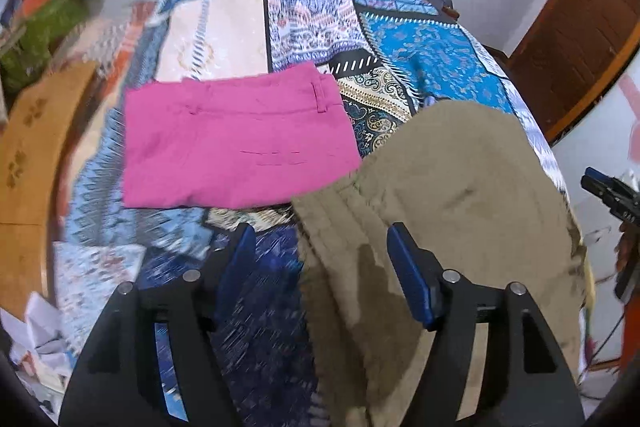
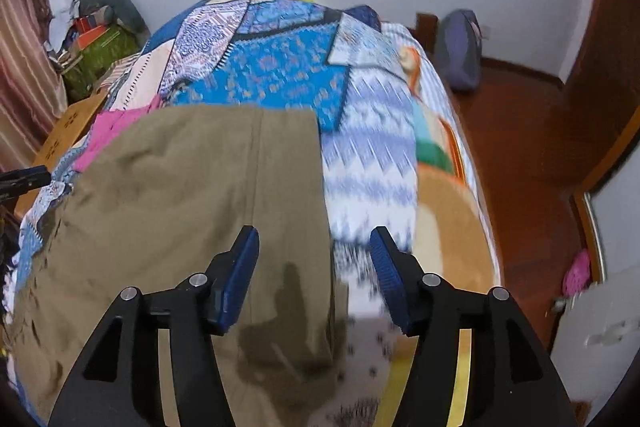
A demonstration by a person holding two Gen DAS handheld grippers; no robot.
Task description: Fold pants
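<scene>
Khaki pants (image 2: 192, 195) lie flat on the patchwork bedspread (image 2: 272, 75) of the bed, already folded into a broad slab. Its long axis appears to run from the near edge away toward the far wall, with the straight far edge squared off. Pink pants (image 1: 236, 143) sit folded just beside them, edges touching.

Step in hand — release after a fold. Left hand-held gripper (image 1: 320, 255) and right hand-held gripper (image 2: 314, 255) both stand open above the cloth, nothing between the pads.

Next move, as I judge it: re-grip the near edge for one more fold — or move on.
</scene>
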